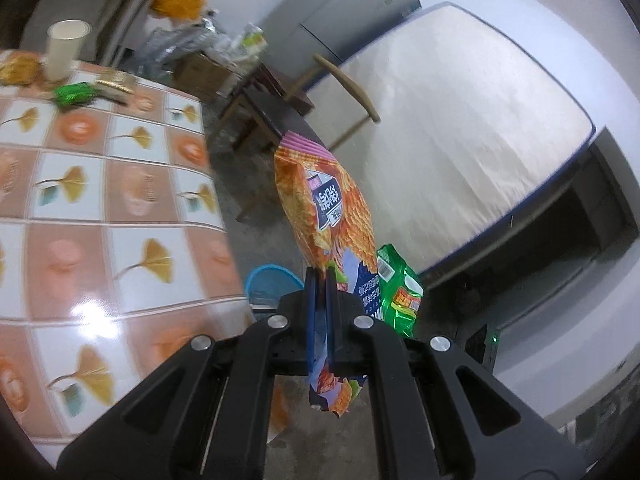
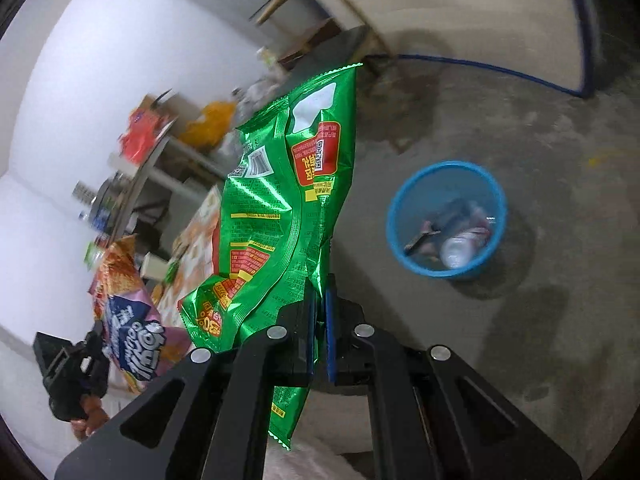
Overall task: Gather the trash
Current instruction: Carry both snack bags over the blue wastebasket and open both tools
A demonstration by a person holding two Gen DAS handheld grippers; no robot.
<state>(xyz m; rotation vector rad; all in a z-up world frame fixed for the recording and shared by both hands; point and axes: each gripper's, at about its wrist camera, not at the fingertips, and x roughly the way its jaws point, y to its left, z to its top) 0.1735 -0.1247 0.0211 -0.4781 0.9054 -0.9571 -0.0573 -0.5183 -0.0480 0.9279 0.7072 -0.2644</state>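
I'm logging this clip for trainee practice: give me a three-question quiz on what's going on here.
1. True or false: the left gripper is shut on the orange snack bag.
2. What does the right gripper hold?
A. paper cup
B. green snack bag
C. bottle
3. Fill in: the blue basket stands on the ____ and already holds some trash.

Key: 1 true; 2 B; 3 floor.

Green snack bag [image 2: 288,184]: "30" in yellow, QR code, barcode; rest of print unreadable.
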